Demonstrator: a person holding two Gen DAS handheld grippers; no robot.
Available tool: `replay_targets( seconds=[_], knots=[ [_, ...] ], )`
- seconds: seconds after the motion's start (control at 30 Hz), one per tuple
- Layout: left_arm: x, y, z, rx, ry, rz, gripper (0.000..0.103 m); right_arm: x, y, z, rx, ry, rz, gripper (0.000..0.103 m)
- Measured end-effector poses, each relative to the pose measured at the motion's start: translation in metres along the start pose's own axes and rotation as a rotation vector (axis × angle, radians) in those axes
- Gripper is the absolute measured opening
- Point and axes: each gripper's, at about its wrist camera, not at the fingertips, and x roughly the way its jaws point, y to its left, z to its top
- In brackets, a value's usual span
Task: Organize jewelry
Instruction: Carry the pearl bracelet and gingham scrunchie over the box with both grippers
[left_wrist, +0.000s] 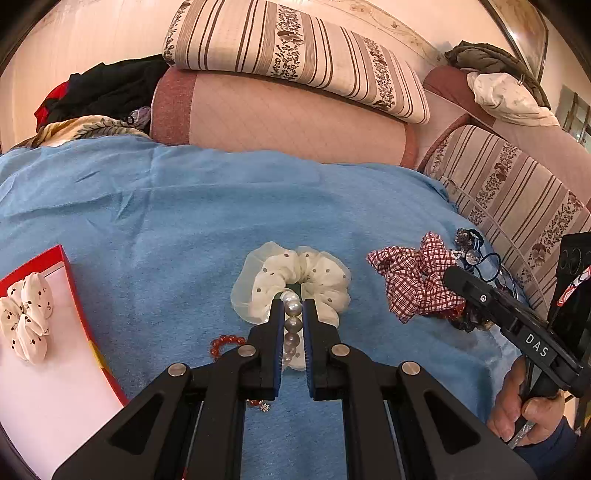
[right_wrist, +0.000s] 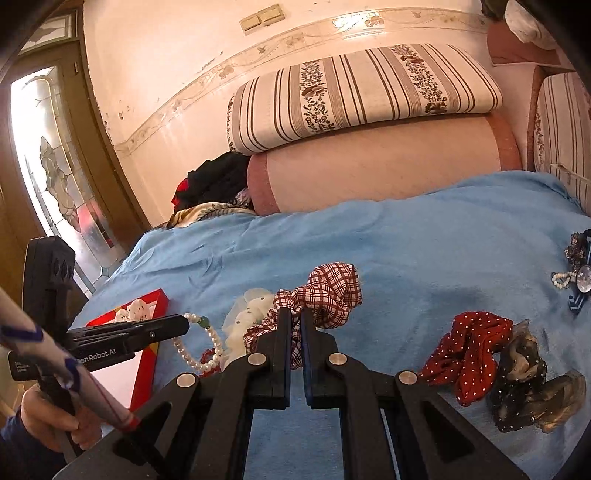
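- Blue blanket (left_wrist: 184, 206) covers the bed, with striped cushions (left_wrist: 295, 55) stacked behind against a pink wall.
- Pearl bracelet (left_wrist: 291, 325), off-white beads with one green bead, hangs clamped in the left tool (left_wrist: 293, 306), whose fingers stand narrow around the strand just above the cream dotted scrunchie (left_wrist: 295, 280).
- Right tool (right_wrist: 295, 314) is pinched tight on the red-checked scrunchie (right_wrist: 328, 295), a puffy gathered ring of plaid cloth that looks lifted clear of the blanket.
- Red box (left_wrist: 79, 306) with a white lining sits at the left edge of the bed; a white printed scrunchie (left_wrist: 27, 317) already lies in it, so I judge the sorting is barely begun.
- Left to gather: a red bead bracelet (left_wrist: 227, 343) beside the left tool, a red polka-dot scrunchie (right_wrist: 469, 354), a dark sheer scrunchie (right_wrist: 532, 391) touching it, and a brooch-like ornament (right_wrist: 578, 273) with small beads well apart on the right.
- Both held pieces look soft or loose, likely to swing during carrying.
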Motion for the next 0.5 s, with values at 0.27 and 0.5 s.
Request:
replay_targets(
  seconds=[0.27,0.5],
  knots=[
    [-0.015,-0.001,-0.003,0.008,-0.030,0.009,0.009,-0.009,0.022,-0.005,-0.025,-0.014,0.015,0.005],
    [-0.040,0.012,-0.004,-0.008,-0.063,0.012,0.009,-0.015,0.056,-0.008,-0.050,-0.024,0.032,0.005]
  ],
)
